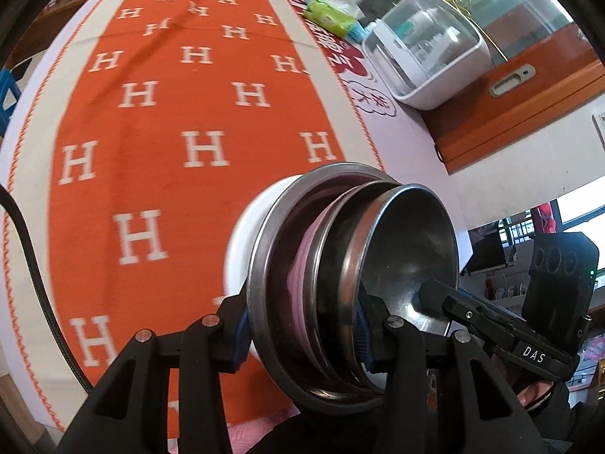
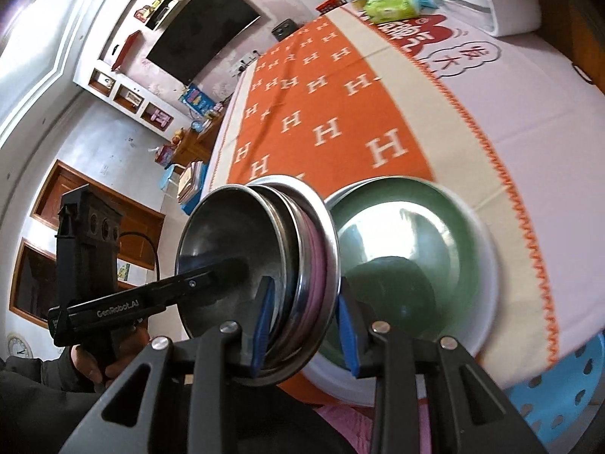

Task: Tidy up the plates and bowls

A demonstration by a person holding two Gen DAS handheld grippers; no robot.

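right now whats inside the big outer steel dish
A pink plate and two smaller steel bowls nest inside the outer steel dish. Anything beneath them is covered.

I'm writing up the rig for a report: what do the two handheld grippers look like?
Both are black plastic with silver round bolts and blue ribbed pads. The left gripper carries white "GenRobot.AI" lettering on its side, the right gripper a "DAS" label. Each has a black block with three round holes on top. Dark sleeves; a black cable runs nearby.
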